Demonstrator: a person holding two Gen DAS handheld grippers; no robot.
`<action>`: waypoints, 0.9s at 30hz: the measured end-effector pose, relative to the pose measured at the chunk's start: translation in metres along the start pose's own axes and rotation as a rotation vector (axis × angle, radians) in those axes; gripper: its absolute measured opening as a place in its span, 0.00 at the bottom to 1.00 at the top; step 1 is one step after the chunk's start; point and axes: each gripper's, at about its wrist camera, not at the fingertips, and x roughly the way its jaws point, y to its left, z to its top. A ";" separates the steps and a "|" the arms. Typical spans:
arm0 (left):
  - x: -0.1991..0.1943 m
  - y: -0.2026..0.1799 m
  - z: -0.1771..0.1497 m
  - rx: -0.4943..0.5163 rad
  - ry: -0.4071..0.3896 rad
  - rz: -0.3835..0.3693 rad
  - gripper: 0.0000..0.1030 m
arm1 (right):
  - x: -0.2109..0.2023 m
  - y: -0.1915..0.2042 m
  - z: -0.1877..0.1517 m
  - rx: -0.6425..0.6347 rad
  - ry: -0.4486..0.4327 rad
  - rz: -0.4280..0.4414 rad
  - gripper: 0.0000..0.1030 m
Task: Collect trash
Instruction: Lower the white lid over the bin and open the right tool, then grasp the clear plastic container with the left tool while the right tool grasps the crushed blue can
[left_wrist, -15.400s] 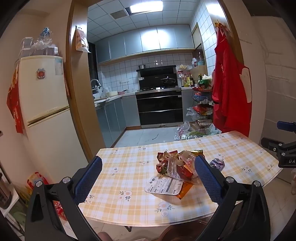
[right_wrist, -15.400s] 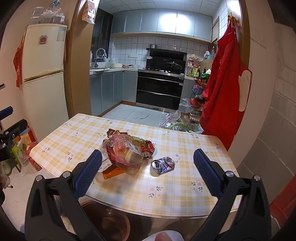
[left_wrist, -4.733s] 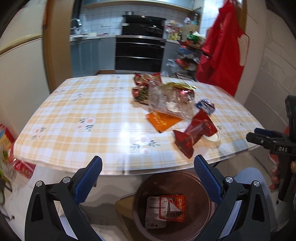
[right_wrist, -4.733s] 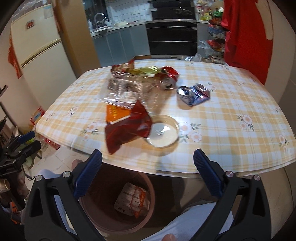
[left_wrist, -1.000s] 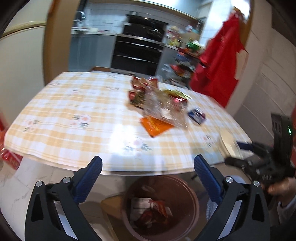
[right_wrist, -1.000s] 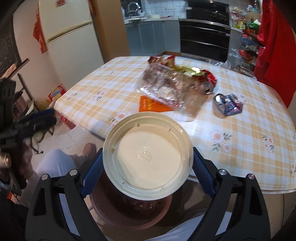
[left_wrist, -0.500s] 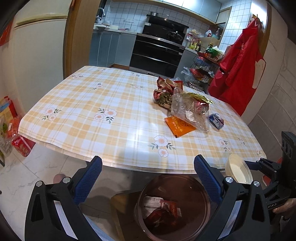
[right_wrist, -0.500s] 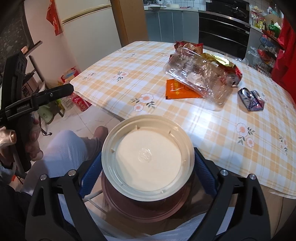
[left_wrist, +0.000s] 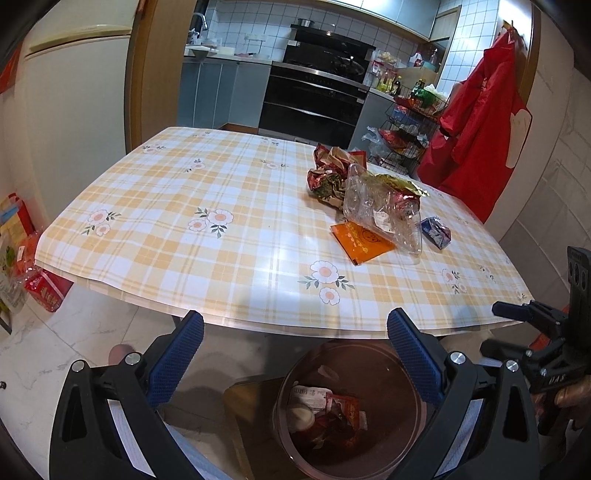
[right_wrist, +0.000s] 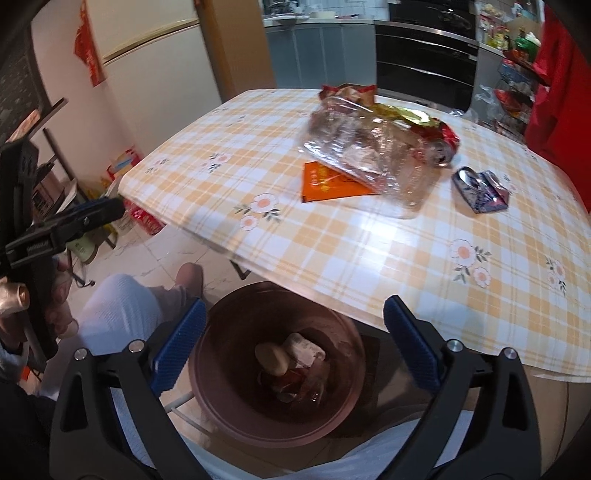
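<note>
A brown trash bin (left_wrist: 388, 354) (right_wrist: 221, 402) stands on the floor under the table's near edge. In it lie a cream lid (right_wrist: 271, 357) (left_wrist: 301, 415) and red wrappers (left_wrist: 341, 410). On the checked table (left_wrist: 184, 236) (right_wrist: 369, 258) lie a clear plastic tray (left_wrist: 380, 212) (right_wrist: 373, 155), an orange packet (left_wrist: 360, 242) (right_wrist: 328, 181), crumpled wrappers (left_wrist: 328, 175), a red can (right_wrist: 441, 146) and a crushed blue can (left_wrist: 436, 230) (right_wrist: 482, 190). My left gripper (left_wrist: 295, 354) is open and empty before the table edge. My right gripper (right_wrist: 293, 339) is open and empty above the bin.
A white fridge (left_wrist: 70, 92) stands at the left. Red bags (left_wrist: 44, 291) lie on the floor by the table. A red apron (left_wrist: 484, 136) hangs on the right wall. A wire rack (left_wrist: 410, 129) with goods stands behind the table. My knee (right_wrist: 122, 314) is beside the bin.
My right gripper has opened and let go of the cream lid, which now lies in the bin. The left gripper has barely moved.
</note>
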 end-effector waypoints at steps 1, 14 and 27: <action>0.002 0.000 -0.001 0.001 0.003 -0.001 0.94 | 0.000 -0.003 0.000 0.006 -0.002 -0.005 0.92; 0.025 -0.015 0.010 0.051 0.019 -0.034 0.94 | 0.001 -0.052 0.000 0.088 -0.040 -0.124 0.94; 0.073 -0.049 0.054 0.112 0.035 -0.123 0.78 | 0.000 -0.098 0.007 0.151 -0.067 -0.190 0.94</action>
